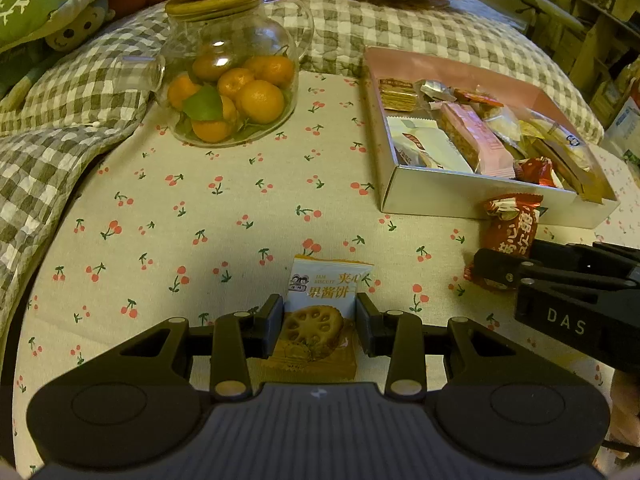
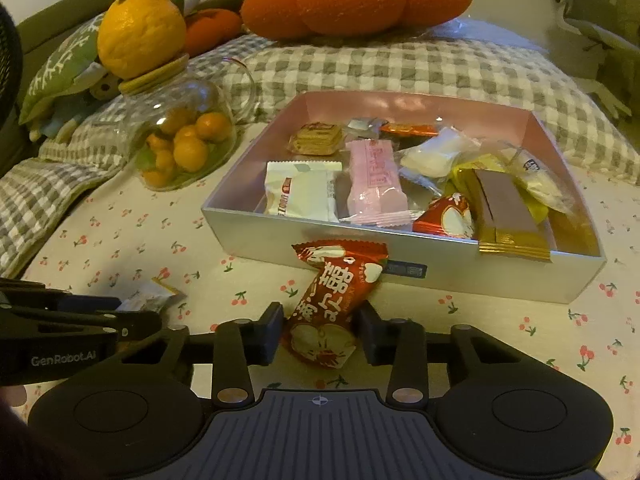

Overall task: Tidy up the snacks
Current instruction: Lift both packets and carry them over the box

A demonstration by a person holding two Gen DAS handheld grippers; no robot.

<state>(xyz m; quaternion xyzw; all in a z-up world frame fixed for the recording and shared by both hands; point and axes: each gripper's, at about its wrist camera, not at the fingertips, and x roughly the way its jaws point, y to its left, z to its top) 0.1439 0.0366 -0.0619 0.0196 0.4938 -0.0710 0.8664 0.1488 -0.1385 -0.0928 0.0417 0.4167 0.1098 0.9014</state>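
Two claws, one wrapped snack in each

Your left claw grips the jam biscuit packet, its near end hidden behind the claw body; your right claw pinches the red candy packet just before the box (holding mixed wrapped snacks); the glass jar holds small oranges.

The box stands on the tablecloth, wrapped snacks lying inside it. The jar stands to its left — a large citrus fruit rests on its lid. Before the box's front wall lies the red packet; the biscuit packet lies further left — well apart from the jar.
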